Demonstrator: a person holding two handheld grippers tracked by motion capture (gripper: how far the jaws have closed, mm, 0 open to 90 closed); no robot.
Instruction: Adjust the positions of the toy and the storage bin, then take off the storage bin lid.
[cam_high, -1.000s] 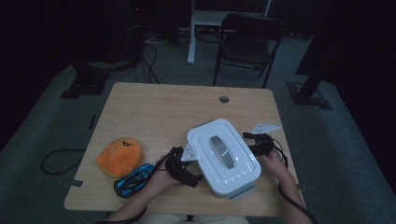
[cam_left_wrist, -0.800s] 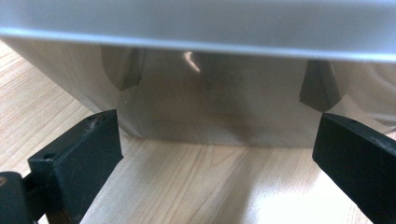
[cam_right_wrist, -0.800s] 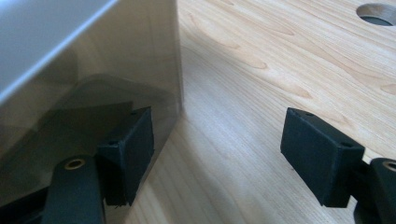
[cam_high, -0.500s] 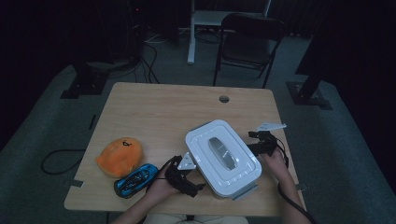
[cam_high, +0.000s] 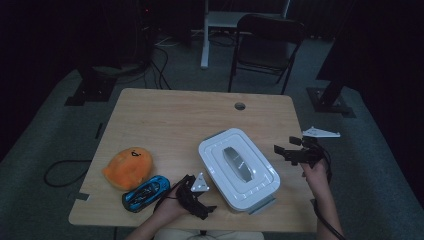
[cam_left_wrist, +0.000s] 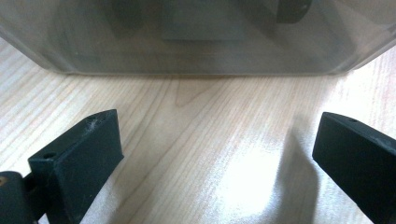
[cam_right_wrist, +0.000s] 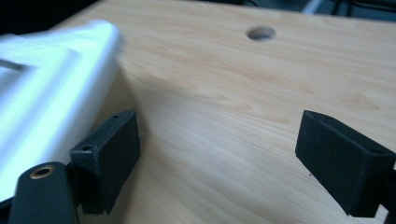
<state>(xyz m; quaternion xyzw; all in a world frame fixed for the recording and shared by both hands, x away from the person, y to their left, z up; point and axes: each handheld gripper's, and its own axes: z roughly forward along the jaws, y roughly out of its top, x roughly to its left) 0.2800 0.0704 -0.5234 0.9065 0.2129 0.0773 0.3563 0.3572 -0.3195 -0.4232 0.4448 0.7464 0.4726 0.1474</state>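
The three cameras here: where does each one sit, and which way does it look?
High view: above the person's side, looking forward and down on the table; forearms, both hands and the white box show.
Left gripper view: on the left gripper, jaws open, facing the box wall.
Right gripper view: on the right gripper, jaws open, looking across the table.
Shared: all show the box.

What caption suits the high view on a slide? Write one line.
Open left tongs and right tongs flank a white lidded box on the table.
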